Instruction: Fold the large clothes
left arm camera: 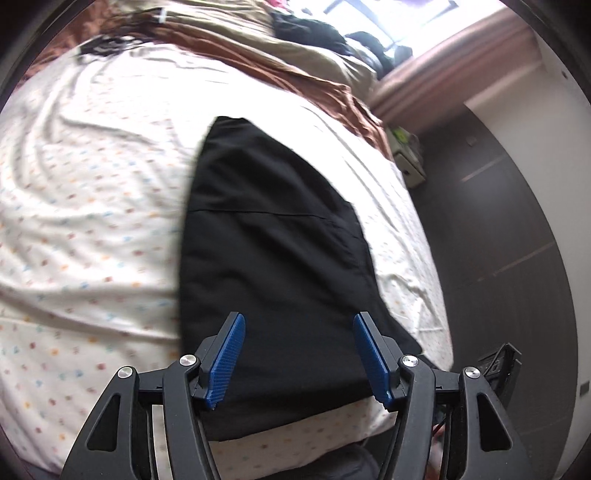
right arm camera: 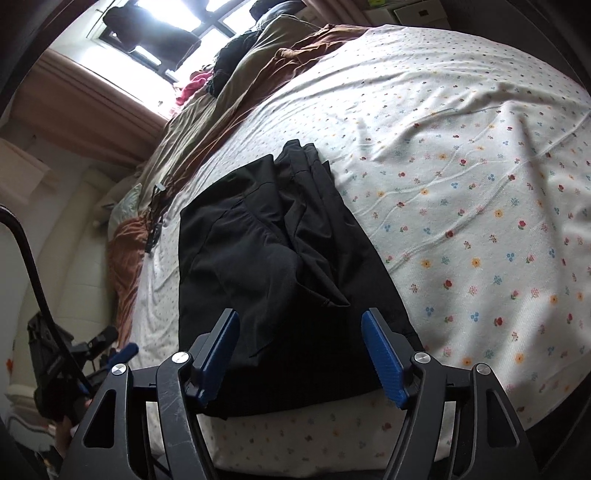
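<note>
Black folded fabric garment (left arm camera: 273, 258) lies mid-frame on our floral white bedsheet (left arm camera: 85, 221); our left gripper (left arm camera: 298, 356) and right gripper (right arm camera: 300, 356) hover spread, holding nothing.

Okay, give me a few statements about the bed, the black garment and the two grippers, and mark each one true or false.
1. The black garment lies on a floral sheet. True.
2. The left gripper is clamped on the garment. False: its jaws stand open, nothing between them.
3. The right gripper is open. True.
4. The garment is bright red. False: it is black.
5. A brown blanket lies bunched beyond the sheet, toward the window. True.
</note>
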`<state>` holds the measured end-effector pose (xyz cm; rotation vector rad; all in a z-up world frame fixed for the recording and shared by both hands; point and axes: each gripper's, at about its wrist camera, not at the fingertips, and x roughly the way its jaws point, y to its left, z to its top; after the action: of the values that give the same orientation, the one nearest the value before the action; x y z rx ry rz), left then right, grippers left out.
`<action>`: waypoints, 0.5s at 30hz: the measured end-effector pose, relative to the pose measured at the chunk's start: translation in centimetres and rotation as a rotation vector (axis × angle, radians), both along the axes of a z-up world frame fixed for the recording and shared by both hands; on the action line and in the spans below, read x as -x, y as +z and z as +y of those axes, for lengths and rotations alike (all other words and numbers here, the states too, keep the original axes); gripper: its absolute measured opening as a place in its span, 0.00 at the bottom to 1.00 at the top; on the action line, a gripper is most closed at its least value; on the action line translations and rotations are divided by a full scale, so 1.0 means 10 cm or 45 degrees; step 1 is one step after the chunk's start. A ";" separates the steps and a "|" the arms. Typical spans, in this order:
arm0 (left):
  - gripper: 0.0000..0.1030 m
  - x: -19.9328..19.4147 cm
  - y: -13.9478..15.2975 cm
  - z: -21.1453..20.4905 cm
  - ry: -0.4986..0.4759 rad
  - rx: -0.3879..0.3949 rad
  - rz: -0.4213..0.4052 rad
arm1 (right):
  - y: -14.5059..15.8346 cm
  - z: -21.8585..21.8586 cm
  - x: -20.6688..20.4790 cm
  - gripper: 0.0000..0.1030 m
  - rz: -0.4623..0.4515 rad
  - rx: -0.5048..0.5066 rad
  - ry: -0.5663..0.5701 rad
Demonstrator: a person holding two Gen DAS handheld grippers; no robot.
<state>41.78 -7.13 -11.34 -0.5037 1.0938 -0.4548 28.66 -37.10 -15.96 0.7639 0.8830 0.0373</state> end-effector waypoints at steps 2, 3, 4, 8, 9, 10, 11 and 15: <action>0.61 0.08 -0.10 0.19 0.037 -0.017 0.025 | 0.00 -0.01 0.00 0.36 -0.009 0.002 -0.007; 0.61 0.10 -0.16 0.23 0.050 -0.029 0.037 | -0.01 -0.02 0.00 0.30 -0.007 0.013 -0.020; 0.61 0.12 -0.22 0.25 0.063 -0.044 0.050 | -0.02 -0.03 0.02 0.24 -0.020 -0.001 -0.023; 0.61 0.13 -0.44 0.20 0.072 -0.089 0.126 | 0.01 -0.02 0.14 0.13 -0.081 -0.017 0.001; 0.61 0.14 -0.51 0.19 0.063 -0.094 0.149 | 0.02 -0.02 0.17 0.12 -0.090 -0.015 0.005; 0.61 0.13 -0.58 0.17 0.055 -0.100 0.169 | 0.02 -0.03 0.21 0.11 -0.094 -0.016 0.006; 0.61 0.14 -0.64 0.15 0.046 -0.103 0.184 | 0.01 -0.04 0.25 0.11 -0.100 -0.020 0.005; 0.61 0.18 -0.78 0.06 0.031 -0.121 0.180 | -0.14 -0.18 0.39 0.10 -0.070 -0.041 -0.035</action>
<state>39.94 -6.54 -19.17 -0.4704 1.2377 -0.3482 24.76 -38.90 -17.38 0.8018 0.8214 0.0480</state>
